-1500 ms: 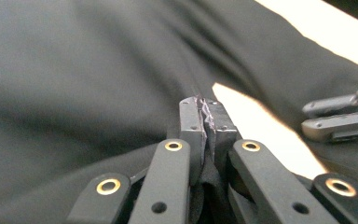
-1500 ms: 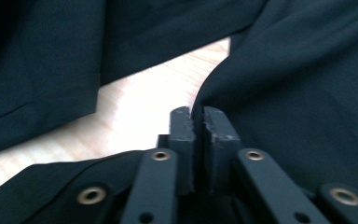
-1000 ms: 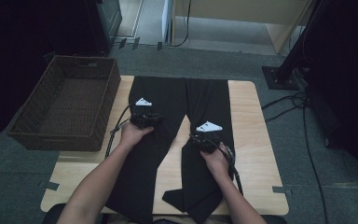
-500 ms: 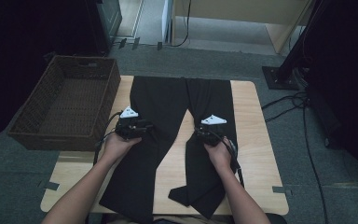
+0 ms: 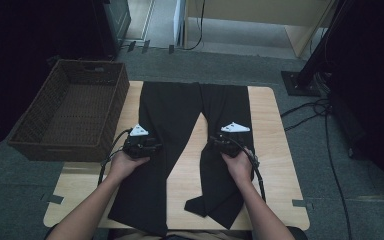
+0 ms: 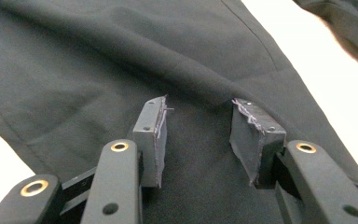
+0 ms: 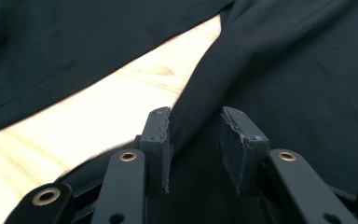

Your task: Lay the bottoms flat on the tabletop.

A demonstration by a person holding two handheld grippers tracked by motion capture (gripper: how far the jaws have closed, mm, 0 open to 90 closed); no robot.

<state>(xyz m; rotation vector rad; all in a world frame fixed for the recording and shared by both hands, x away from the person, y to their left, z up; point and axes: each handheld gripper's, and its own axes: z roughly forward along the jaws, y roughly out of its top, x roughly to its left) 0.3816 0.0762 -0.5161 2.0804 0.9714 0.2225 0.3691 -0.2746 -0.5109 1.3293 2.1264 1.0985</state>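
Note:
Black trousers (image 5: 172,105) lie flat on the wooden table (image 5: 267,115), waist at the far end and legs spread toward the person. My left gripper (image 5: 141,141) rests low over the left leg near its outer edge. In the left gripper view this gripper (image 6: 200,135) is open, its jaws having just been closing a little, with cloth (image 6: 121,56) lying under the gap and nothing pinched. My right gripper (image 5: 227,141) sits on the right leg's inner edge. In the right gripper view it (image 7: 196,140) stands open, its jaws having just been opening, and a ridge of fabric (image 7: 307,70) runs between the pads.
A dark wicker basket (image 5: 70,110) stands beside the table's left edge. Bare wood (image 7: 98,116) shows between the two trouser legs. Cables (image 5: 325,125) and a stand foot lie on the floor to the right. The right leg's hem is rumpled near the front edge.
My left gripper has slid left and toward the person, from the middle of the left leg to its outer side. My right gripper has edged slightly away from the person.

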